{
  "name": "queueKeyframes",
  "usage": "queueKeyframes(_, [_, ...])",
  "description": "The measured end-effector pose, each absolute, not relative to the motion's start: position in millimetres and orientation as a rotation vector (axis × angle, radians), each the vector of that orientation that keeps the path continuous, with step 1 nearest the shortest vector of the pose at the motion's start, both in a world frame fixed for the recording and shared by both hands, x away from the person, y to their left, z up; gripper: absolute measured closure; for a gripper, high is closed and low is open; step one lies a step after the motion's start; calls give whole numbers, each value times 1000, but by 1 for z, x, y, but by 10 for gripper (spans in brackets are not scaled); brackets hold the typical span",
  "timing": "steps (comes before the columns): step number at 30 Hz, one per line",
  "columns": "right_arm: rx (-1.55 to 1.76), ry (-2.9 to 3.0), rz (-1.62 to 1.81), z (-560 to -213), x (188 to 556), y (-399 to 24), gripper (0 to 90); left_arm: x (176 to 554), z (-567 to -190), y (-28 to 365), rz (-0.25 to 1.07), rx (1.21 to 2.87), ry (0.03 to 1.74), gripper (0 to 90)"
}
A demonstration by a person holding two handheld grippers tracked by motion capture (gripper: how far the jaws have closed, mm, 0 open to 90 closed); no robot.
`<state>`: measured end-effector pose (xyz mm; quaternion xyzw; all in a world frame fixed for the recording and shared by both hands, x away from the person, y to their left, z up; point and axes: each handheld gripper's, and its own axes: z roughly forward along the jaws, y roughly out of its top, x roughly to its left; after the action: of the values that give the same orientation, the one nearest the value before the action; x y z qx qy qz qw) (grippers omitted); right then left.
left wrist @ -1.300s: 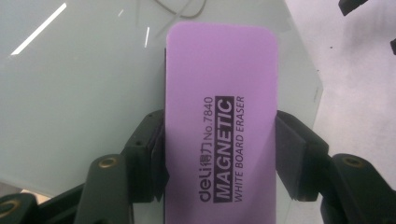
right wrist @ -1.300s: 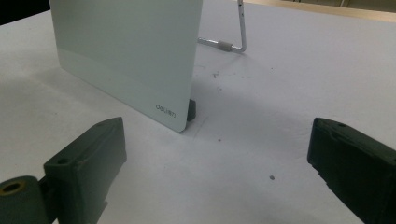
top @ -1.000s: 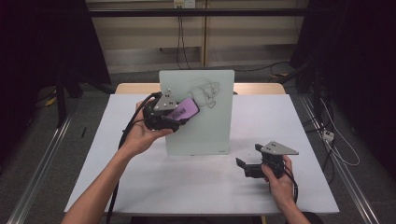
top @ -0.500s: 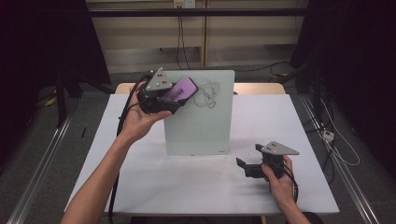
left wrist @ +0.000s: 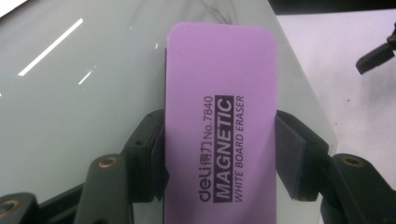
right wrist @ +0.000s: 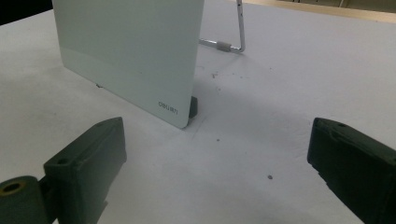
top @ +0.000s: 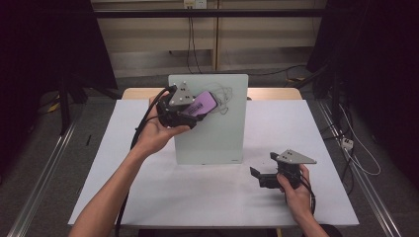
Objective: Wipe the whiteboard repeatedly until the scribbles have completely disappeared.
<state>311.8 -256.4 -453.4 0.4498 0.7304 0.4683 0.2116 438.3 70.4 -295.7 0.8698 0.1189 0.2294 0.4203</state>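
One purple eraser [left wrist: 219, 126] is pinched by its long sides in the left claw [top: 195, 112] and laid against the upper part of the upright whiteboard [top: 217, 133] near the desk's [top: 148, 197] far edge. Remaining scribbles [top: 225, 98] are best cleared with flat, steady strokes. The right claw [top: 262, 177], spread and empty, rests near the front right corner.

Left hand-held gripper [top: 193, 109] raised against upper left of the whiteboard [top: 217, 138], jaws clamped, forearm extended diagonally. Right hand-held gripper [top: 264, 175] rests low, right of the whiteboard's lower corner, jaws wide apart.
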Motion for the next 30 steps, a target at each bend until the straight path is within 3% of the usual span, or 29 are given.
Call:
queueKeyframes(21, [1248,2029,1304,-453,311,-257,49,422,-339,50,488,2307,238,409])
queueKeyframes(30, [1246,2029,1303,-453,312,-257,49,427,-324,54,499,2278,267,409])
